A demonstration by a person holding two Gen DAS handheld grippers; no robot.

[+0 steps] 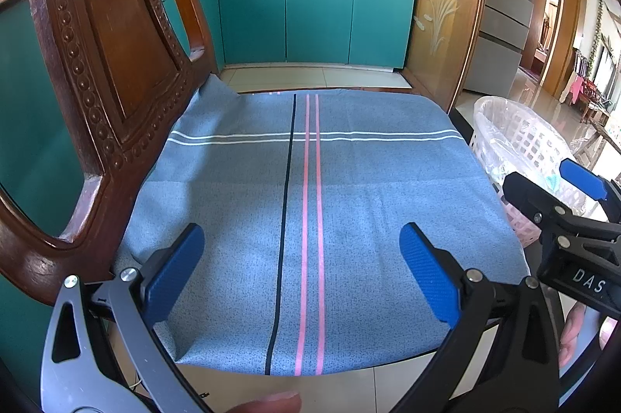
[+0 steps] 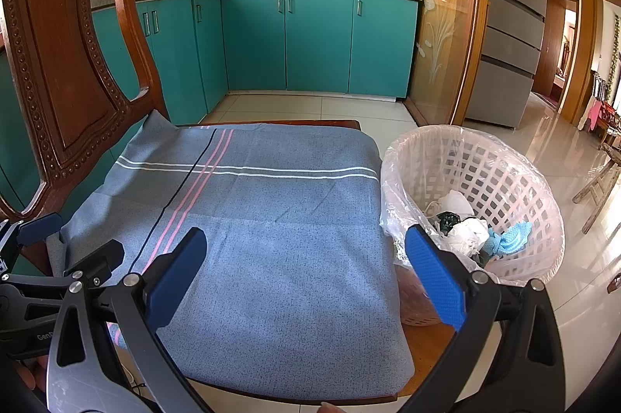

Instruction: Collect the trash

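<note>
A white lattice bin (image 2: 504, 172) lined with a clear bag stands on the floor to the right of the chair; the bin (image 1: 520, 141) also shows at the right of the left wrist view. Inside lie crumpled white, black and light blue trash (image 2: 471, 232). My left gripper (image 1: 300, 269) hangs open over the near part of the blue striped cloth (image 1: 349, 199) covering the chair seat, nothing between its fingers. My right gripper (image 2: 306, 273) is open too, above the cloth's (image 2: 291, 238) right side, its right finger in front of the bin. No trash lies on the cloth.
The carved wooden chair back (image 1: 89, 63) rises close at the left. Teal kitchen cabinets (image 2: 318, 44) with pots on the counter fill the back. A glass door (image 2: 442, 25) and a grey fridge (image 2: 512, 25) stand at the right, glossy tiled floor (image 2: 562, 157) beyond the bin.
</note>
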